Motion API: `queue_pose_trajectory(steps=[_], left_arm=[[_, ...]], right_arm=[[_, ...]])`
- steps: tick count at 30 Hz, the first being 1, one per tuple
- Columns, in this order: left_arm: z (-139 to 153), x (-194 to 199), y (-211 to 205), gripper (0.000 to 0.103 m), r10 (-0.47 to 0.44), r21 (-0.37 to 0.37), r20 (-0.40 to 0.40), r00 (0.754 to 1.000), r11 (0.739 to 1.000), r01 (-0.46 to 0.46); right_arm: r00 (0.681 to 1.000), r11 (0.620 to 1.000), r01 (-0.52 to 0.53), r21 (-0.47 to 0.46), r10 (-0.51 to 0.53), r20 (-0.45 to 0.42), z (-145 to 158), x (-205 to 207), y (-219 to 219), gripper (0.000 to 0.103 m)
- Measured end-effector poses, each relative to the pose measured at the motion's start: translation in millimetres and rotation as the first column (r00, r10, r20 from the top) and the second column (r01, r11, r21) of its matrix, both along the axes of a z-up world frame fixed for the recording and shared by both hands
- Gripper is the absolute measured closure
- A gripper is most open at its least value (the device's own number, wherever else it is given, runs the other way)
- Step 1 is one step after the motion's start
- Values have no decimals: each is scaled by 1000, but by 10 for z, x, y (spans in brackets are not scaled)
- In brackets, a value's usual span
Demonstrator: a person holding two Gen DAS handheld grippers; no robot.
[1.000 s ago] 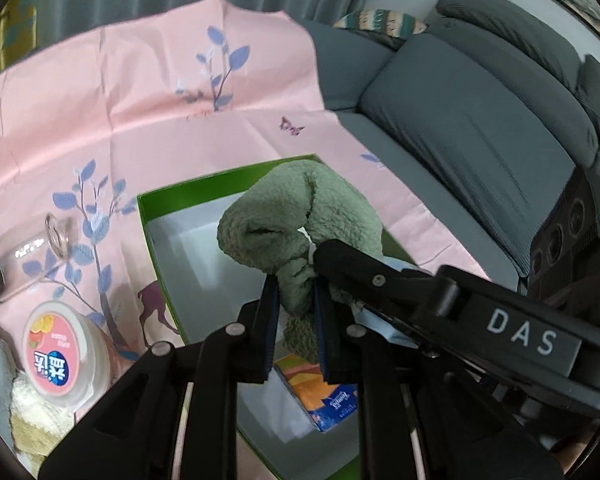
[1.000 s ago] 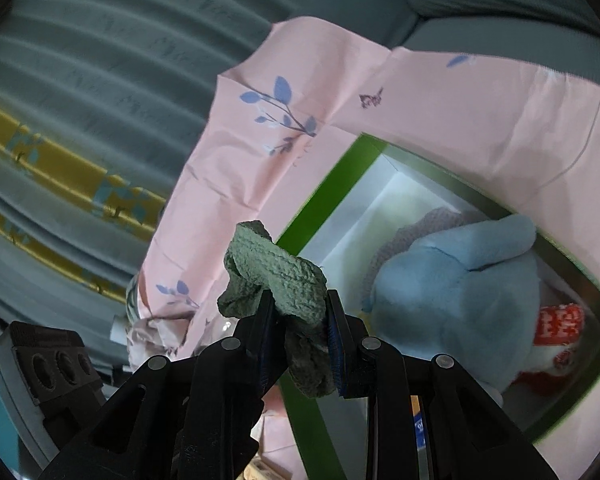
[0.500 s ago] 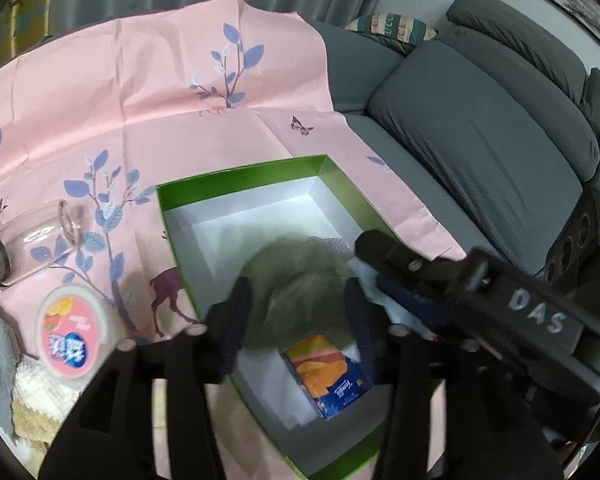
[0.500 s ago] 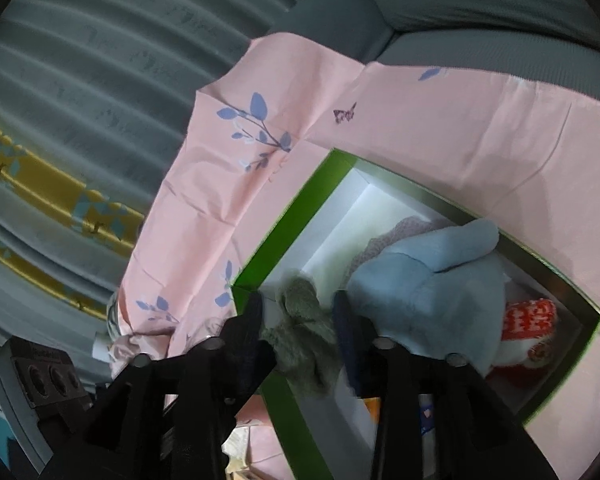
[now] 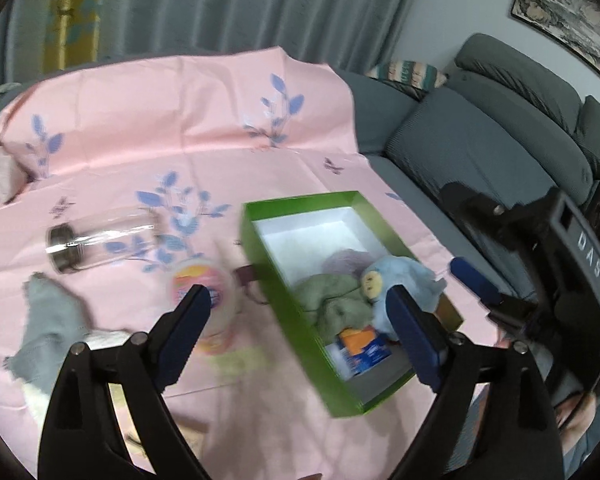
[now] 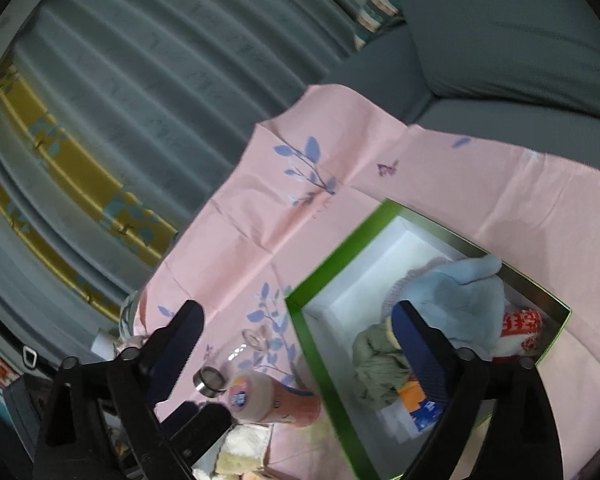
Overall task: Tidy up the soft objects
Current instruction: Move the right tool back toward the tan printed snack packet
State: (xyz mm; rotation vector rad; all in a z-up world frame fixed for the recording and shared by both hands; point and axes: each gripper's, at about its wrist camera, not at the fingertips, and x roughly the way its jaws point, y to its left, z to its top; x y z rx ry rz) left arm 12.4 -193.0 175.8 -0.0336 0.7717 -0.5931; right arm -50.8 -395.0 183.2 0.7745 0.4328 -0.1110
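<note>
A green towel (image 5: 332,300) lies crumpled in the green box (image 5: 260,220), beside a light blue plush toy (image 5: 400,288), a purple knitted piece (image 5: 348,260) and an orange and blue tissue pack (image 5: 360,344). My left gripper (image 5: 296,300) hovers above and short of the box, its jaws opening wide with nothing pressed between them. In the right wrist view my right gripper (image 6: 298,312) is also opening, held over the box's (image 6: 332,256) near corner. Its pads touch neither the towel (image 6: 380,364) nor the plush (image 6: 460,300). The right gripper's blue pad (image 5: 474,280) shows at the right.
On the pink tablecloth (image 5: 180,140) left of the box lie a glass jar (image 5: 100,244) on its side, a pink-lidded tub (image 5: 204,292) and a grey cloth (image 5: 48,320). A red and white item (image 6: 520,328) sits in the box. A grey sofa (image 5: 480,152) stands behind.
Both grippers were shut on the green towel; both have opened and let it go, and it now lies in the box. Both have pulled back and upward.
</note>
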Motion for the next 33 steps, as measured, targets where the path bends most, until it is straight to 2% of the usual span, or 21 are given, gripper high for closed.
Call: queue_pose_trajectory(steps=[8,12,16,21,23,27,30,33], left_arm=[[37,-260,703,14,122,46,62,991,991,-125],[-39,-314,1080,14,190,48,45,981,980,-192],[-195,-368,1465,14,256,45,5,967,966,-256],[-493,-392,1881,14,332,27,-85,940,943,-331],[-633,-388,2019,14,358,19,-128,925,933,-358],[-884,-365,2192,14,394,-2,-221,892,915,-404],[-1023,-344,2226,14,410,9,-263,873,906,-423],[-1125,-312,2246,14,425,37,-294,856,900,-435]], right_arm=[[997,985,-68,-158,64,-34,199,67,407,4],[991,962,-130,-239,120,-57,277,104,685,4],[975,939,-219,-264,205,-81,313,143,959,4],[923,864,-384,-325,346,-171,281,231,1421,4],[887,822,-461,-333,416,-202,225,263,1614,4],[794,743,-604,-289,533,-291,20,355,1961,4],[746,690,-661,-294,563,-356,-167,383,2178,4],[702,660,-702,-268,575,-421,-418,408,2318,4]])
